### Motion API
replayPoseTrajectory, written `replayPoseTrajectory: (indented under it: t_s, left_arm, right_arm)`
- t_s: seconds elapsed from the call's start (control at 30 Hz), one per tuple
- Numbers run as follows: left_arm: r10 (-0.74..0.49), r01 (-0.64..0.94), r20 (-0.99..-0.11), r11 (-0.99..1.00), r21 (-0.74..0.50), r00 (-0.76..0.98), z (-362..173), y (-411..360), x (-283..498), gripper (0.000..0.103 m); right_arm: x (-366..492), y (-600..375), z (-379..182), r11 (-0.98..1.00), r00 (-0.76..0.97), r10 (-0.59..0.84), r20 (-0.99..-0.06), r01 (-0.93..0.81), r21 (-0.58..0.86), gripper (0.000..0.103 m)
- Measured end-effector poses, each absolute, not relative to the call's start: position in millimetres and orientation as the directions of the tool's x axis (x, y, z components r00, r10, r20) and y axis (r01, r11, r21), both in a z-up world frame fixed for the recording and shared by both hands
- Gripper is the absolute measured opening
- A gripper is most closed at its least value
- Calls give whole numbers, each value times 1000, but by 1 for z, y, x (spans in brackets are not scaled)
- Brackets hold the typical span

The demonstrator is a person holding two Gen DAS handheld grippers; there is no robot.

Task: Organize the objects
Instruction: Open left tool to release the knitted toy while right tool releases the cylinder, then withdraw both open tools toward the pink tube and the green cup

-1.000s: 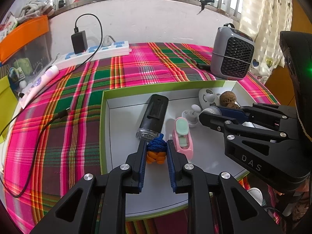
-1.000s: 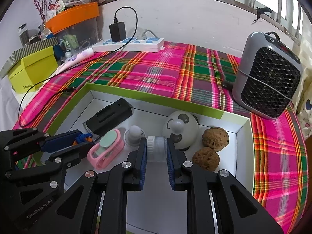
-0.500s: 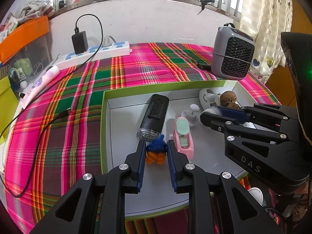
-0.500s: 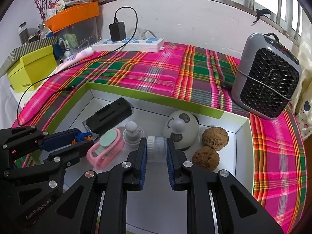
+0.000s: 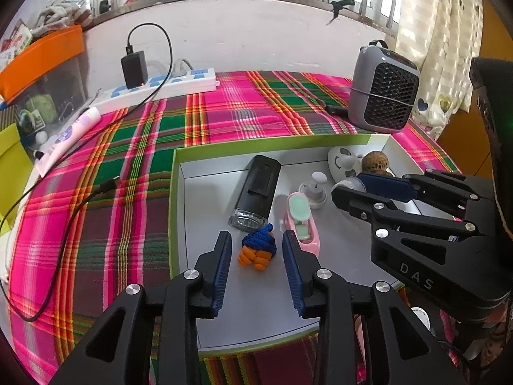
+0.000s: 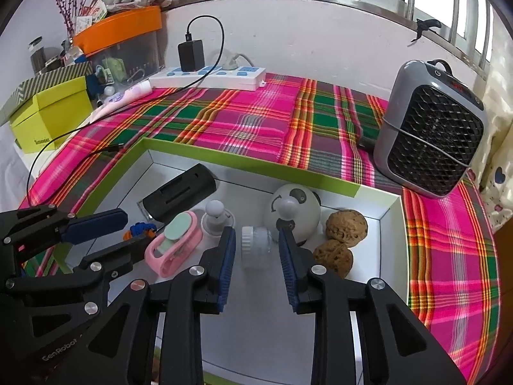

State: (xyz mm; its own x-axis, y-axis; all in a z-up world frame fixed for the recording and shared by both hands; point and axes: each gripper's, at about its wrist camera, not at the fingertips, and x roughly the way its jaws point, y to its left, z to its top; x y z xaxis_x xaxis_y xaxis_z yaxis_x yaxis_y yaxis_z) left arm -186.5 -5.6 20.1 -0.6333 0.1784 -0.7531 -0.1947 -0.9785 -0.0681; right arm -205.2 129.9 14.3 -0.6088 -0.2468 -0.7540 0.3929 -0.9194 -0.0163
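A green-rimmed white box (image 5: 175,192) (image 6: 243,163) lies on the plaid cloth. My left gripper (image 5: 257,249) is open, its jaws either side of a blue and orange knitted toy (image 5: 258,250) resting on the box floor. My right gripper (image 6: 256,246) is open around a small white jar (image 6: 255,246) lying on the floor. The box also holds a black case (image 5: 256,189), a pink and mint device (image 5: 301,221), a white knob (image 6: 215,218), a panda ball (image 6: 293,211) and two walnuts (image 6: 340,239).
A grey fan heater (image 6: 429,134) stands at the back right. A white power strip (image 5: 160,88) with a black charger and cable lies at the back. A yellow-green box (image 6: 48,118) and an orange-lidded bin (image 6: 118,41) stand at the left.
Both grippers have opened. The left has let go of the knitted toy and the right has let go of the white jar; both objects now rest on the box floor.
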Motion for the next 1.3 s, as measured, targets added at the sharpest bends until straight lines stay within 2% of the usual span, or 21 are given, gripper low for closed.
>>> replayPoseTrajectory:
  t_s: [0.27, 0.8, 0.9, 0.97, 1.3]
  left_arm:
    - [181, -189, -749, -979, -75, -637, 23, -8, -184, 38]
    - [170, -163, -739, -983, -83, -652, 32, -16, -172, 41]
    - [162, -158, -736, -985, -76, -658, 35, -17, -168, 41]
    - [161, -158, -732, -985, -74, -662, 36, -18, -165, 41]
    - [158, -157, -722, -985, -69, -674, 43, -19, -149, 41]
  right_arm:
    - [-202, 130, 17, -921, -614, -250, -748, 389, -12, 29]
    - [-190, 133, 26, -929, -629, -251, -736, 371, 0, 29]
    - [-185, 135, 29, -929, -635, -254, -729, 369, 2, 34]
    - [-182, 136, 31, -930, -636, -259, -727, 368, 9, 42]
    - [-165, 138, 36, -934, -648, -259, -717, 356, 16, 42]
